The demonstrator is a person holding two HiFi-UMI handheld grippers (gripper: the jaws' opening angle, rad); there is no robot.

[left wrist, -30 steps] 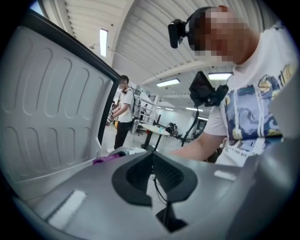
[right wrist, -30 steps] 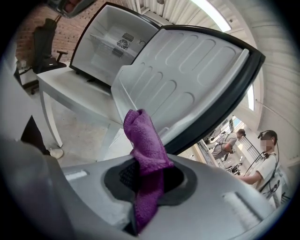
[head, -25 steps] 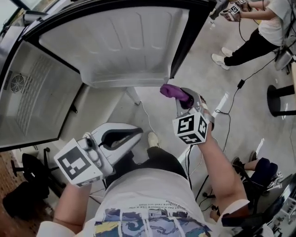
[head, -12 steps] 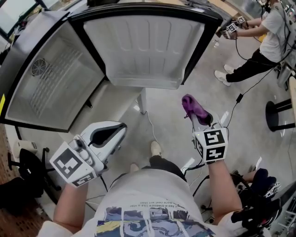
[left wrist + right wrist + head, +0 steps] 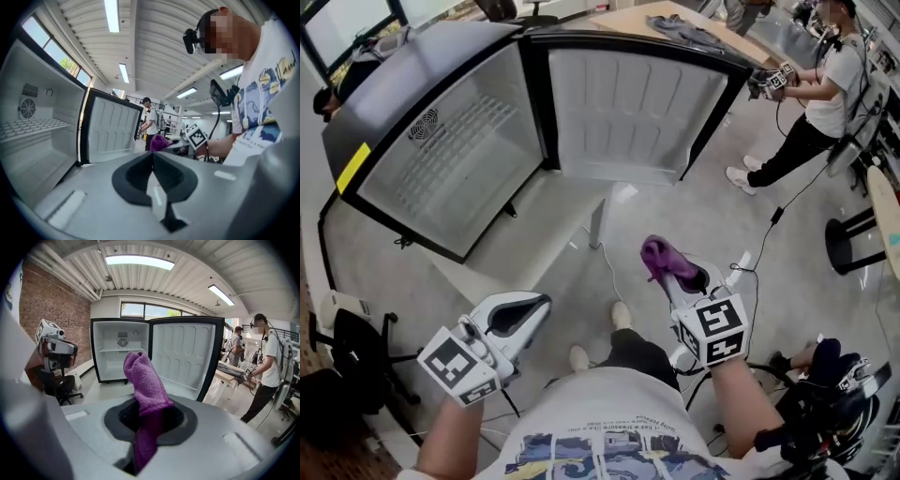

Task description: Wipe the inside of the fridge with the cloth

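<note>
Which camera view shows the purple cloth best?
The right gripper view: the purple cloth fills the middle, clamped in the right gripper, its weave plain. The head view shows a small bunch at that gripper's tip; the left gripper view only a distant purple speck.

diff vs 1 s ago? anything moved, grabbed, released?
The right gripper, shut on the purple terry cloth, drew back from the open white-lined fridge door toward the person; the black mini fridge sits farther off. Nothing grabbed or released. The left gripper stays shut, empty; door still open.
</note>
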